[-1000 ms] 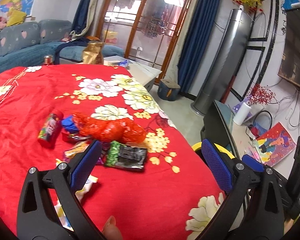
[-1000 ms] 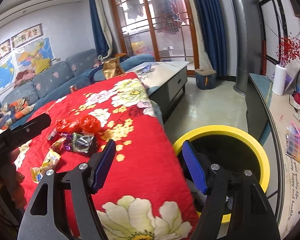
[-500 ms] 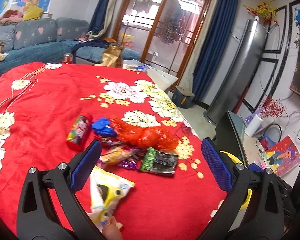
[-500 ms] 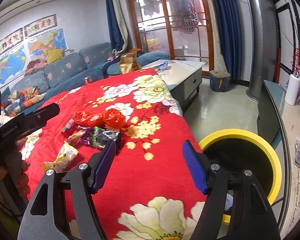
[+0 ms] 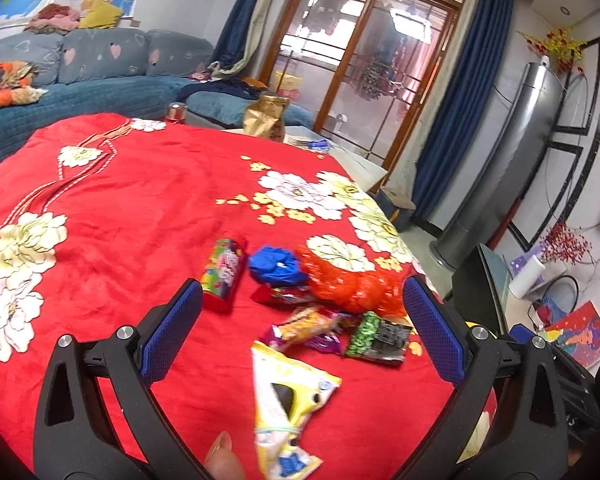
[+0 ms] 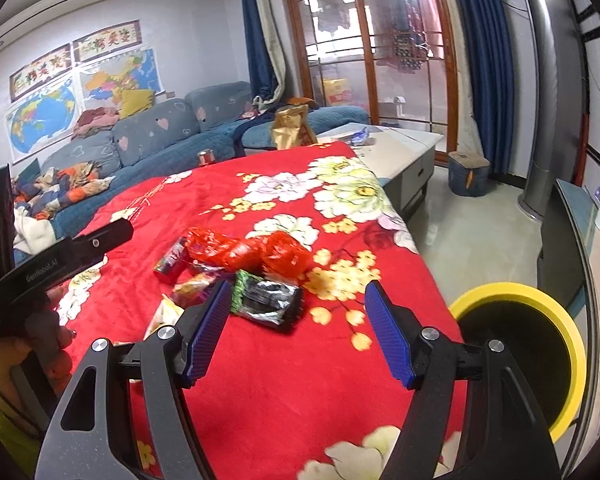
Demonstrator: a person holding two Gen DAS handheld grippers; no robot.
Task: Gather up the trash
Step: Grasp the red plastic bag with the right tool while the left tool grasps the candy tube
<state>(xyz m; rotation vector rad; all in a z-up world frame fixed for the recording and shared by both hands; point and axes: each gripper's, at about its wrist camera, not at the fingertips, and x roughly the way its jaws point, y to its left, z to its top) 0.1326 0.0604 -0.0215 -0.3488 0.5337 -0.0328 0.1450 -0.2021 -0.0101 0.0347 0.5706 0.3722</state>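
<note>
A heap of trash lies on the red flowered cloth (image 5: pixel 112 200): a red plastic bag (image 5: pixel 352 286), a blue crumpled wad (image 5: pixel 276 268), a colourful candy tube (image 5: pixel 224 276), a green-black wrapper (image 5: pixel 380 338), an orange-purple wrapper (image 5: pixel 308 330) and a yellow-white snack bag (image 5: pixel 288 400). My left gripper (image 5: pixel 300 334) is open and empty above the wrappers. My right gripper (image 6: pixel 296 326) is open and empty, just short of the green-black wrapper (image 6: pixel 266 300), with the red bag (image 6: pixel 252 252) beyond. A yellow-rimmed bin (image 6: pixel 520 354) stands on the floor to the right.
A blue sofa (image 6: pixel 160 136) runs along the back. A grey coffee table (image 6: pixel 400 148) with a gold bag (image 6: pixel 290 128) stands beyond the cloth. A blue stool (image 6: pixel 468 174) and a tall silver air conditioner (image 5: pixel 508 168) stand on the floor. A dark cabinet (image 6: pixel 568 248) is at right.
Both grippers have pulled back and turned left, so more of the cloth and the whole trash heap now show. The yellow-white snack bag has come into the left view. Both stay open.
</note>
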